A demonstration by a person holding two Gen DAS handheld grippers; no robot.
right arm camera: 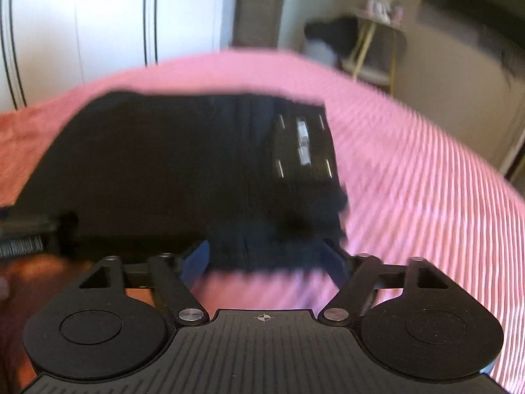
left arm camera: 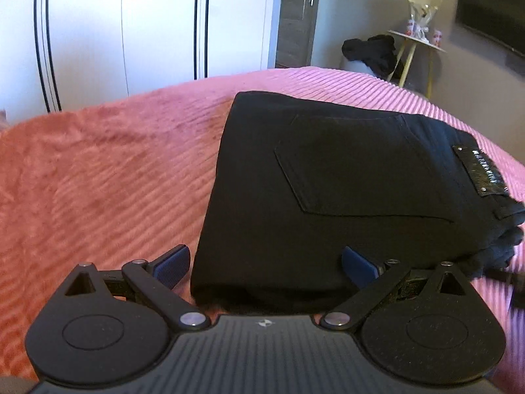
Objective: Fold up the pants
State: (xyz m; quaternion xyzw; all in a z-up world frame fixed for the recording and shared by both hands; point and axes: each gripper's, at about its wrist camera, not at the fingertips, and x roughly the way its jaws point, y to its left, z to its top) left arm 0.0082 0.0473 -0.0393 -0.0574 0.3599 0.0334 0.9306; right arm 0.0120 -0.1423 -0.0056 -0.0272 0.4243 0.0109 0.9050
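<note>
Black pants (left arm camera: 328, 180) lie folded into a compact rectangle on the pink ribbed bed cover (left arm camera: 98, 164), back pocket up and a shiny waistband patch (left arm camera: 480, 170) at the right. My left gripper (left arm camera: 265, 264) is open at the bundle's near edge, its left pad (left arm camera: 172, 262) beside the cloth and its right pad (left arm camera: 359, 266) over it. The right wrist view is blurred. There the pants (right arm camera: 164, 164) fill the middle, and my right gripper (right arm camera: 265, 261) stands open with the bundle's near right corner between its blue pads, which do not press on it.
Beyond the bed's far edge stand white wardrobe doors (left arm camera: 131, 32). A small round side table (left arm camera: 416, 42) with a plastic bag on it stands at the back right, with a heap of dark clothes (left arm camera: 370, 52) beside it. A dark screen (left arm camera: 492, 10) hangs on the right wall.
</note>
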